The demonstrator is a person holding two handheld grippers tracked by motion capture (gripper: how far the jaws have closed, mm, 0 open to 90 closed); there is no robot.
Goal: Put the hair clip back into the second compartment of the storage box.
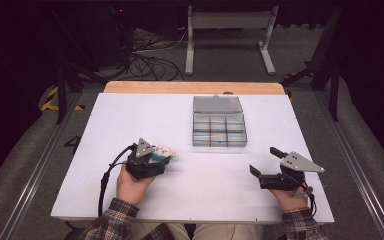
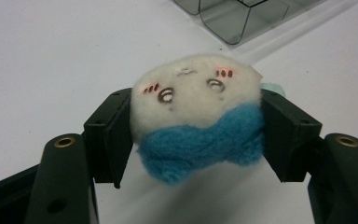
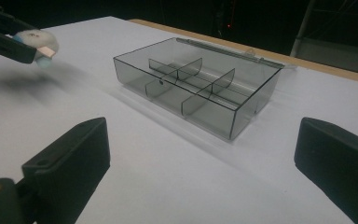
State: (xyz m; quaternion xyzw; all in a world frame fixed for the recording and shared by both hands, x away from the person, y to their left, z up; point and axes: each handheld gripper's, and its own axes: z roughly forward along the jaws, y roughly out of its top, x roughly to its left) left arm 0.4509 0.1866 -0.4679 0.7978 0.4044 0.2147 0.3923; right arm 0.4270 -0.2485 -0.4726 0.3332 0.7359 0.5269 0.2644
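A small plush toy (image 2: 198, 114), white and fuzzy with a face and a blue bow, is pinched between the jaws of my left gripper (image 2: 196, 135). From above, the toy (image 1: 162, 154) and the left gripper (image 1: 155, 161) hover over the white table, left of centre. A clear grey compartment box (image 1: 219, 127) with its lid open lies flat at the table's middle back. My right gripper (image 1: 265, 161) sits at the front right, open and holding nothing. In the right gripper view the box (image 3: 198, 86) lies ahead and the toy (image 3: 36, 43) shows at far left.
The white table top (image 1: 130, 115) rests on a wooden board (image 1: 190, 87). Behind the table, cables and a metal stand (image 1: 229, 35) sit on the floor. Dark frame posts flank both sides.
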